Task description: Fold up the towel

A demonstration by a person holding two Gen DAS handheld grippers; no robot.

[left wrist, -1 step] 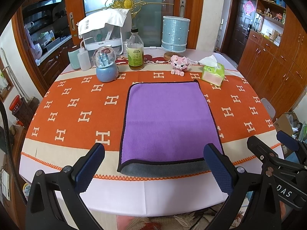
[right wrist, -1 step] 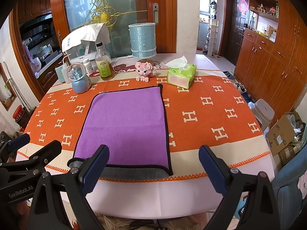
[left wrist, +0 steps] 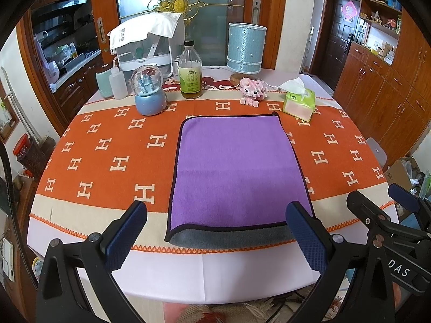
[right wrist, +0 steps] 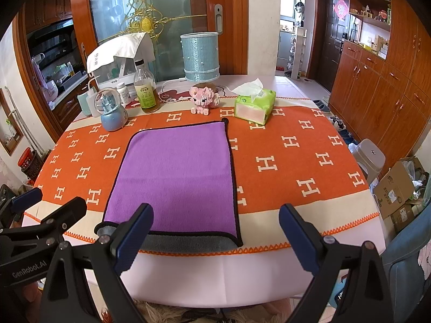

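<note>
A purple towel point(left wrist: 237, 172) with a black hem lies flat on the orange patterned tablecloth point(left wrist: 107, 161), folded over so its grey underside point(left wrist: 231, 237) shows along the near edge. It also shows in the right wrist view point(right wrist: 177, 175). My left gripper point(left wrist: 215, 231) is open and empty, held above the table's near edge in front of the towel. My right gripper point(right wrist: 215, 231) is open and empty, in front of the towel's near right corner point(right wrist: 238, 242). Each gripper shows at the edge of the other's view.
Along the far side of the table stand a snow globe point(left wrist: 149, 94), a glass bottle point(left wrist: 190, 71), a pink brick pig point(left wrist: 253, 91), a green tissue pack point(left wrist: 299, 102), a blue cylinder lamp point(left wrist: 246, 48) and a covered white rack point(left wrist: 146, 45). Wooden cabinets point(right wrist: 382, 86) line the right wall.
</note>
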